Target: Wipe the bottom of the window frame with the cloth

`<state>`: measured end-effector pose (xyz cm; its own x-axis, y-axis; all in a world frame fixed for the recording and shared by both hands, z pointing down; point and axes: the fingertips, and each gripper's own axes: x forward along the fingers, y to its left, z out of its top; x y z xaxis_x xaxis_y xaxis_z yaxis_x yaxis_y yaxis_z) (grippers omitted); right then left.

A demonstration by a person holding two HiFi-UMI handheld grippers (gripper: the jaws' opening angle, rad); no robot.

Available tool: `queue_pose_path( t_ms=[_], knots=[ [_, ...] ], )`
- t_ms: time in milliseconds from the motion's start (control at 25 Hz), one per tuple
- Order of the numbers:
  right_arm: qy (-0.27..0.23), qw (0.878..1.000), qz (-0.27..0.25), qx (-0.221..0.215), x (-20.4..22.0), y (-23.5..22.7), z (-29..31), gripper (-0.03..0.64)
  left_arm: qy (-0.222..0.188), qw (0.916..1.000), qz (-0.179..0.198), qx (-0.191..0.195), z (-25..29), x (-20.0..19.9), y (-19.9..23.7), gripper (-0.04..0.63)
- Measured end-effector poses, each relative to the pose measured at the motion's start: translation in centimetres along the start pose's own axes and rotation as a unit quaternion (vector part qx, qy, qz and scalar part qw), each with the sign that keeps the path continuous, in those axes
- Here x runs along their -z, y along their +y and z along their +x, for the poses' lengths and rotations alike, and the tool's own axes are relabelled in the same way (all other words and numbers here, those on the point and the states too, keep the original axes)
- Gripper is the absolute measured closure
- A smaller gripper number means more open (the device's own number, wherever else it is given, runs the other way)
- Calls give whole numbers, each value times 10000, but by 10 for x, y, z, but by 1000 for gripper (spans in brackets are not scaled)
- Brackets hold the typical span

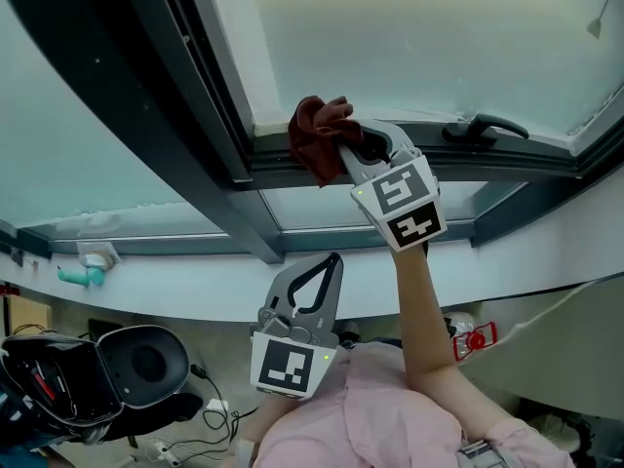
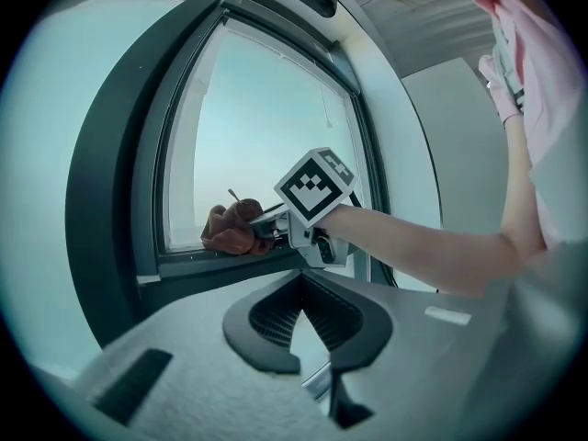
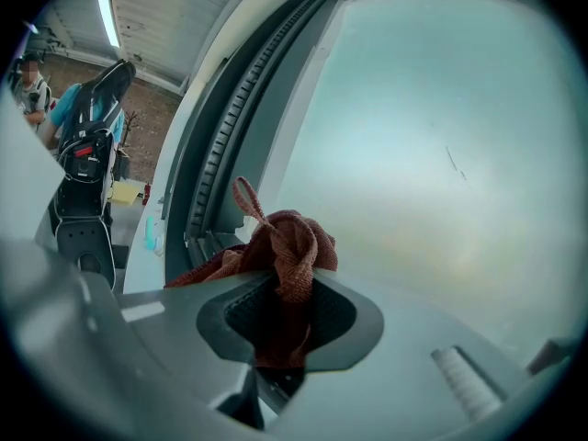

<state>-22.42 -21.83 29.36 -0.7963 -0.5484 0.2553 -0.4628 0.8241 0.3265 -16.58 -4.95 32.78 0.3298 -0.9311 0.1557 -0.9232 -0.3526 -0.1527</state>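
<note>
A dark red cloth (image 1: 317, 133) is bunched against the bottom rail of the dark window frame (image 1: 283, 172), just under the frosted pane. My right gripper (image 1: 353, 150) is shut on the cloth and held up at the rail. In the right gripper view the cloth (image 3: 287, 244) bulges out between the jaws of the right gripper (image 3: 287, 312), beside the frame's channel (image 3: 216, 200). My left gripper (image 1: 330, 264) hangs lower, near the person's chest, shut and holding nothing. From the left gripper view (image 2: 301, 288) I see the cloth (image 2: 228, 231) resting on the bottom rail (image 2: 230, 265).
A black window handle (image 1: 485, 125) sits on the rail to the right of the cloth. Below the sill stand an open black case (image 1: 93, 369), loose cables (image 1: 210, 419), a teal object (image 1: 80, 277) and a red item (image 1: 475, 339). A person (image 3: 37, 90) stands far behind.
</note>
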Motion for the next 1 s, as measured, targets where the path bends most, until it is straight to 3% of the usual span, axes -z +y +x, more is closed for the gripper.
queue_pose_path(
  t_ms=[1000],
  knots=[
    [231,9991,310,145,16,-27,-15,545,-370,9992,132,13,22,-5,-1,598]
  ],
)
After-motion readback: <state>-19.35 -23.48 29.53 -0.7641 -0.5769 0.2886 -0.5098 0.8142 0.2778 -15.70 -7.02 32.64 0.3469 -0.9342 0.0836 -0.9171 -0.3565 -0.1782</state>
